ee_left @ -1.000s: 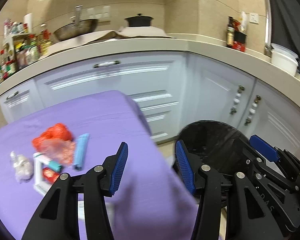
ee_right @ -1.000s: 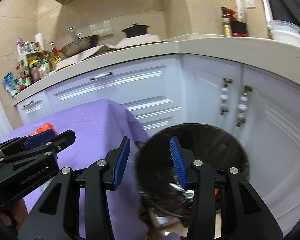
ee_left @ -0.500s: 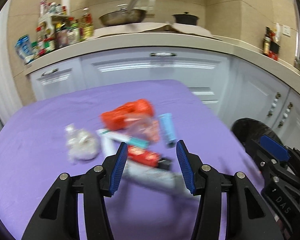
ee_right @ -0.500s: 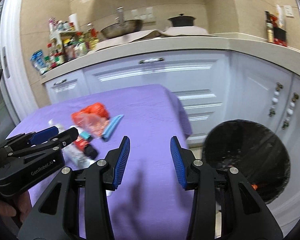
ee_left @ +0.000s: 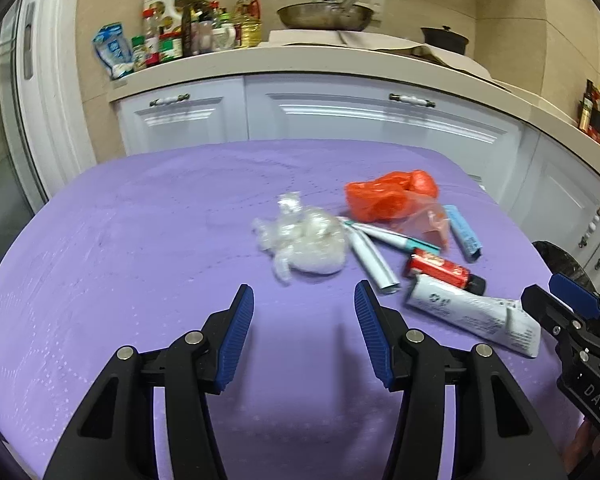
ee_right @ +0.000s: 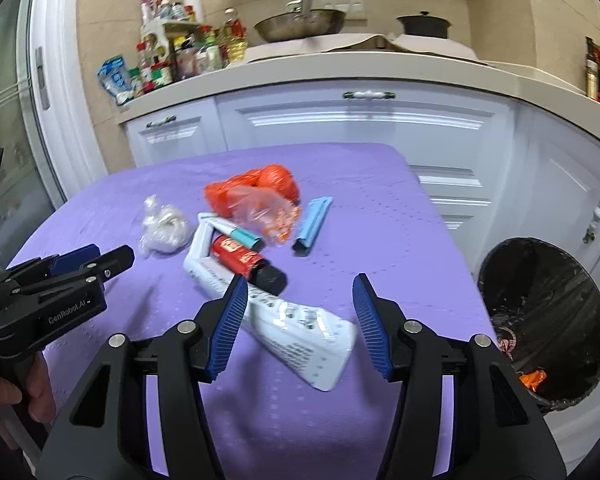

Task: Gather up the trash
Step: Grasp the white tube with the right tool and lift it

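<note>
Home kitchen: cabinets (ee_left: 372,120), pan (ee_left: 324,16).

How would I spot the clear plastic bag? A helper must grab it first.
On the purple tablecloth, find the trash pile. The clear plastic bag lies at its left edge, beside the white tubes. It alone is crumpled, see-through and whitish.

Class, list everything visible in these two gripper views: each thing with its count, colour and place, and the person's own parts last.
Crumpled clear plastic bag: one, clear, left of pile.
Crumpled orange plastic bag: one, orange, back of pile.
Large white squeeze tube: one, white, nearest the right gripper.
Red black-capped tube: one, pile middle.
Light blue flat packet: one, right of pile.
Purple tablecloth: one, under everything.
Black-lined bin: one, right of table.
Left gripper: empty, opening.
Right gripper: empty, opening.
</note>
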The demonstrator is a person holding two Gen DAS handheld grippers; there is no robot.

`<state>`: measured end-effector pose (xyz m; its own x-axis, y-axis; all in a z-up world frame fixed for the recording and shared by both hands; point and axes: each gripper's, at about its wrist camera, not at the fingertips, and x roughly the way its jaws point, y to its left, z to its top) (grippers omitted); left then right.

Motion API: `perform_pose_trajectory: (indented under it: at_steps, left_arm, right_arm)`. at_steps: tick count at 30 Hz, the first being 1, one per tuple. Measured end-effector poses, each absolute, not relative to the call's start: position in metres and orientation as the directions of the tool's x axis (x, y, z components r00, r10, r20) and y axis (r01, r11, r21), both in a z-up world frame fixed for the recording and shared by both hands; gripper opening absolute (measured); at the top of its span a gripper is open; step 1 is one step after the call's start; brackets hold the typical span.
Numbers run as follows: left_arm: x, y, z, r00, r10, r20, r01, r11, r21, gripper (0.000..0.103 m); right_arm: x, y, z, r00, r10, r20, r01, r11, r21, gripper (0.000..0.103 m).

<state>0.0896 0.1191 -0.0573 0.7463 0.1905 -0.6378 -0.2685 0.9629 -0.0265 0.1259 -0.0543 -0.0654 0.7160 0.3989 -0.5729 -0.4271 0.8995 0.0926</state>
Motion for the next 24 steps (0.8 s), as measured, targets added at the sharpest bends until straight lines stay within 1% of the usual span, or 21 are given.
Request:
perform_pose_trajectory:
  at_steps: [2, 8, 16, 19, 21, 24]
  left_arm:
    - [0.087, 0.123, -0.059, 0.746, 0.191, -0.639, -0.271, 0.962, -0.028, 0.052]
    - [0.083, 0.133, -0.061, 0.739, 0.191, -0.646, -0.282, 0.959, -0.039, 0.052]
    - [0.081, 0.138, -0.066, 0.727, 0.192, -0.659, -0.289, 0.956, -0.041, 0.052]
    - [0.082, 0.137, -0.067, 0.725, 0.190, -0.662, -0.288, 0.957, -0.041, 0.052]
    - [0.083, 0.137, -0.067, 0.724, 0.187, -0.664, -0.286, 0.957, -0.043, 0.052]
    - [0.083, 0.135, -0.067, 0.724, 0.184, -0.664, -0.282, 0.959, -0.042, 0.052]
  right_arm:
    - [0.127, -0.051, -0.066, 0.711, 0.401, -0.578, -0.435, 0.896, 0.087, 0.063]
    - [0.136, -0.042, -0.071, 0.669, 0.407, -0.622, -0.463, 0.883, 0.081, 0.071]
    - [0.140, -0.038, -0.082, 0.607, 0.413, -0.679, -0.497, 0.864, 0.081, 0.071]
    - [0.137, -0.035, -0.087, 0.584, 0.415, -0.698, -0.516, 0.854, 0.076, 0.066]
    - [0.134, -0.031, -0.089, 0.569, 0.411, -0.712, -0.530, 0.846, 0.065, 0.051]
    - [0.130, -0.030, -0.091, 0.572, 0.404, -0.714, -0.540, 0.840, 0.043, 0.049]
